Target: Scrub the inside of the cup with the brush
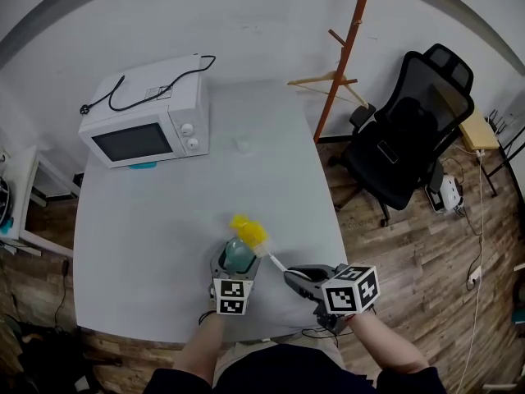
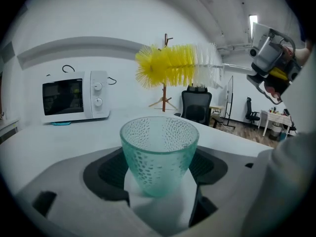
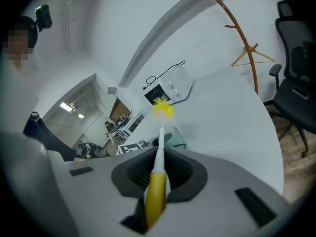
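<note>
The left gripper (image 2: 160, 204) has its jaws clamped on the cup (image 2: 159, 152), which stands upright between them near the front edge of the table (image 1: 148, 245). The right gripper (image 3: 157, 179) pinches the handle of the brush (image 2: 173, 63). Its bristles hover just over the cup's mouth, apparently not inside, though the head view is too small to confirm this.

Left gripper (image 1: 236, 266) gripping green cup (image 1: 239, 254), right gripper (image 1: 294, 277) holding yellow brush (image 1: 248, 229) over it, microwave (image 1: 148, 122) on grey table (image 1: 156, 228)

Dimpled green glass cup (image 2: 159, 152)
</note>
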Tool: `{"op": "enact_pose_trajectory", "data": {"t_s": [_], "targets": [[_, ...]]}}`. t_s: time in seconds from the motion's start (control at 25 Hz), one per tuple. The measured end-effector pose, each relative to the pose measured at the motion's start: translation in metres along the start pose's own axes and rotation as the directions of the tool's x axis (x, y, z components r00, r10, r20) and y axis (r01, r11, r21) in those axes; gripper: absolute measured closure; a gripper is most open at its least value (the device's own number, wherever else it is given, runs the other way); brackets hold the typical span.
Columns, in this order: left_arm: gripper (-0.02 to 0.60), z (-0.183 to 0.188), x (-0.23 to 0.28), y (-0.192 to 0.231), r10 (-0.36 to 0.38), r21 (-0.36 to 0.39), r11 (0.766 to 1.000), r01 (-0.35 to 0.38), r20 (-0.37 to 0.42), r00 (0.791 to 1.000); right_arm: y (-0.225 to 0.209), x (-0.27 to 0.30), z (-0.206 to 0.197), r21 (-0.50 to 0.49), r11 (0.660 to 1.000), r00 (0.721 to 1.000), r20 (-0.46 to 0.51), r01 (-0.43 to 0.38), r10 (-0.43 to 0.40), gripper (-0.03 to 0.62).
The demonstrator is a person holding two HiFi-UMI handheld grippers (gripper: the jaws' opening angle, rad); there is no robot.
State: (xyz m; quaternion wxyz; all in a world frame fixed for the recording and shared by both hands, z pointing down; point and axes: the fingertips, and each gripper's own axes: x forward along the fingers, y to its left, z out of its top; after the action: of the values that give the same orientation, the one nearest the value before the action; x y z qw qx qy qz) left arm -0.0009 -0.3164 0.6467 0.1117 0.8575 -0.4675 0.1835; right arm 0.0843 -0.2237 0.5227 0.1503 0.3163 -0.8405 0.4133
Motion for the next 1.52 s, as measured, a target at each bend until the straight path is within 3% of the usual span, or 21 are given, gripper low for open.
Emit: {"op": "enact_pose_trajectory", "data": {"t_s": [0.52,0.8,1.08,1.12,1.28,1.4,1.52], "targets": [[0.202,0.000,-0.007,0.003,-0.004,-0.038,0.999,0.003,-0.012,1.000,-0.001,-0.003,-0.001,0.016,1.000,0.999,0.044,0.020,-0.021,0.543],[0.202,0.010,-0.048,-0.001,-0.001,-0.073,0.997,0.002,0.020,1.000,0.002,-0.004,-0.009,-0.014,0.995,0.988,0.122,0.096,-0.093,0.543],[0.208,0.021,-0.097,-0.007,0.002,-0.134,0.991,0.008,0.072,0.997,0.012,-0.007,-0.015,-0.092,0.974,0.956,0.233,0.205,-0.179,0.543],[0.227,0.024,-0.103,-0.007,0.007,-0.137,0.991,0.004,0.080,0.997,0.015,-0.007,-0.016,-0.111,0.969,0.951,0.245,0.220,-0.188,0.543],[0.427,0.033,-0.132,-0.003,0.057,-0.164,0.986,-0.037,0.121,0.991,0.028,-0.006,-0.025,-0.190,0.944,0.937,0.275,0.271,-0.213,0.543],[0.517,0.035,-0.151,-0.003,0.073,-0.151,0.987,-0.053,0.135,0.988,0.038,-0.005,-0.034,-0.234,0.926,0.928,0.297,0.298,-0.224,0.543],[0.549,0.034,-0.165,-0.005,0.072,-0.134,0.990,-0.054,0.134,0.988,0.048,-0.004,-0.040,-0.254,0.915,0.920,0.317,0.314,-0.228,0.543]]}}
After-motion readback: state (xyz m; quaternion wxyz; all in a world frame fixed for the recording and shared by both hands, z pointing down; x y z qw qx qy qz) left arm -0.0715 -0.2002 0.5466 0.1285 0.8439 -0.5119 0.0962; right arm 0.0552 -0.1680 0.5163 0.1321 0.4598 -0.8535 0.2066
